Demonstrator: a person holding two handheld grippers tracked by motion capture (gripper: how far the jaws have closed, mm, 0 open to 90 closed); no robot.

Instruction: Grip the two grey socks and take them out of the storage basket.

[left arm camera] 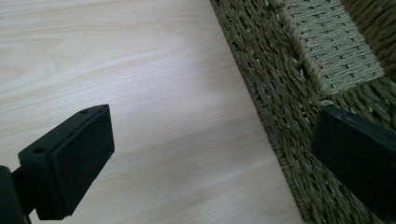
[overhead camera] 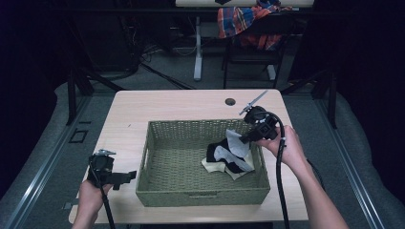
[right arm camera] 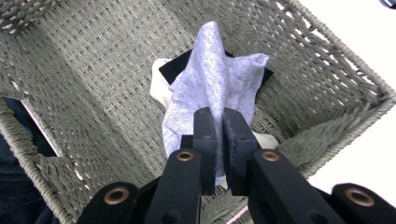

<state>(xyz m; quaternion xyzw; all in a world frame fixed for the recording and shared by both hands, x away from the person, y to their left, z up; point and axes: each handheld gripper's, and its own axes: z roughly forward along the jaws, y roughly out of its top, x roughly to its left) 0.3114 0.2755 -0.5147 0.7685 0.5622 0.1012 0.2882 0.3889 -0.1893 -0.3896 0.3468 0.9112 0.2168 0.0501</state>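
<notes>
**Over the basket: grey cloth pinched, lift under way**

At the table's left, your left gripper (overhead camera: 125,177) hangs released just outside the woven basket (overhead camera: 157,193), jaws wide apart. Across at the right, your right gripper (right arm camera: 218,140) is clenched on the grey cloth (right arm camera: 210,79), which hangs over the black and cream pieces (overhead camera: 220,164). Next, I'd judge, raise it clear of the rim.

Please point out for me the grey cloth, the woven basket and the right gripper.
grey cloth (right arm camera: 212,79), right gripper view, its raised middle.
woven basket (overhead camera: 200,196), high view, its near wall.
right gripper (right arm camera: 219,144), right gripper view, between its fingertips.
</notes>
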